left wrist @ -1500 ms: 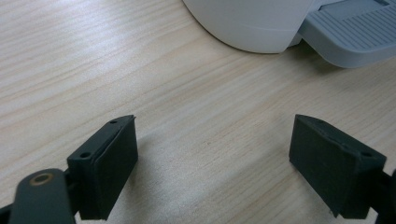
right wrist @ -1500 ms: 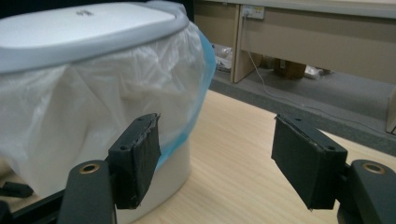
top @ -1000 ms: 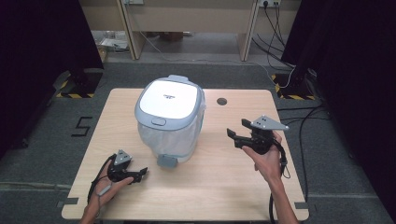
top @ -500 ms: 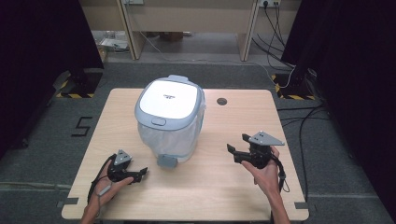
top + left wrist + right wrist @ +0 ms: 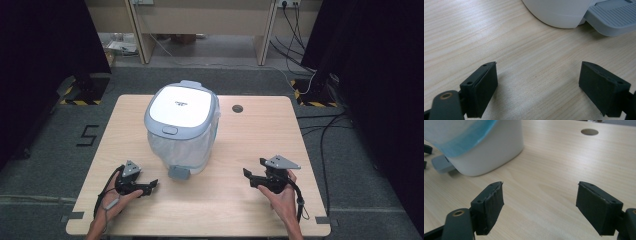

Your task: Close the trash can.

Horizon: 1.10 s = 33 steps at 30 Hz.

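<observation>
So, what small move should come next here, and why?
Probably bring the left gripper toward the grey pedal of the white bin and press it. The lid is closed, that gripper is open, empty and nearest the pedal, and the right gripper, also open and empty, waits low over the table.

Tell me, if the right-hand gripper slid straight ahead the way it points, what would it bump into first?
Probably the white pedal bin. The right gripper, jaws open and empty, points left across the table toward the bin's base, though it may slip just past its near side.
</observation>
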Motion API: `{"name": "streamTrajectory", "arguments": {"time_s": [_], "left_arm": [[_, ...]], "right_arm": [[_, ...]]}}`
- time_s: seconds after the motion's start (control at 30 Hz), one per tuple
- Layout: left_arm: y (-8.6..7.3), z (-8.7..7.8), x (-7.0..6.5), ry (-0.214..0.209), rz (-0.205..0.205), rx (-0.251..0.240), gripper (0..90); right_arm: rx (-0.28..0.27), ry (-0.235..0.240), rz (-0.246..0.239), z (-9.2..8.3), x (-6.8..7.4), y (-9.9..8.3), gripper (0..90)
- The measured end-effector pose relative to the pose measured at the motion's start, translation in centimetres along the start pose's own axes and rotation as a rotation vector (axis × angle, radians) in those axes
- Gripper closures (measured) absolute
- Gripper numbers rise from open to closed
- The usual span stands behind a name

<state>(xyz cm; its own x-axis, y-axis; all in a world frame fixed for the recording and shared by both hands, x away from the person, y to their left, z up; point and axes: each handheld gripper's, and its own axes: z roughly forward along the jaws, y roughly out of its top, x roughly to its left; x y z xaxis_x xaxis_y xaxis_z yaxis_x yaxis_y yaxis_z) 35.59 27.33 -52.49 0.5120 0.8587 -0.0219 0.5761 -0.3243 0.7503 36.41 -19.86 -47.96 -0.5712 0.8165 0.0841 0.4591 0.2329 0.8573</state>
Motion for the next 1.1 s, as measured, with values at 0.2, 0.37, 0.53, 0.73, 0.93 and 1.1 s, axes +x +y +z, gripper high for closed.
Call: {"name": "streamTrajectory", "arguments": {"time_s": [0.2, 0.37, 0.53, 0.73, 0.93, 1.1], "left_arm": [[0.0, 0.0, 0.0, 0.0, 0.0, 0.0, 14.3], [0.0, 0.0, 0.0, 0.0, 0.0, 0.0, 14.3], [0.0, 0.0, 0.0, 0.0, 0.0, 0.0, 14.3], [0.0, 0.0, 0.0, 0.0, 0.0, 0.0, 14.3], [0.0, 0.0, 0.0, 0.0, 0.0, 0.001, 14.3], [0.0, 0.0, 0.0, 0.0, 0.0, 0.0, 14.3]], "right_arm": [[0.042, -0.015, 0.013, 0.4, -0.3, -1.3, 21.8], [0.089, -0.034, 0.009, 0.8, -0.3, -2.0, 20.5], [0.119, -0.042, 0.014, 1.1, -0.4, -2.5, 20.2], [0.159, -0.043, 0.017, 1.3, -0.4, -3.1, 19.5], [0.186, -0.057, 0.011, 1.6, -0.4, -3.3, 18.4], [0.204, -0.056, 0.004, 1.7, -0.3, -3.3, 15.0]]}}
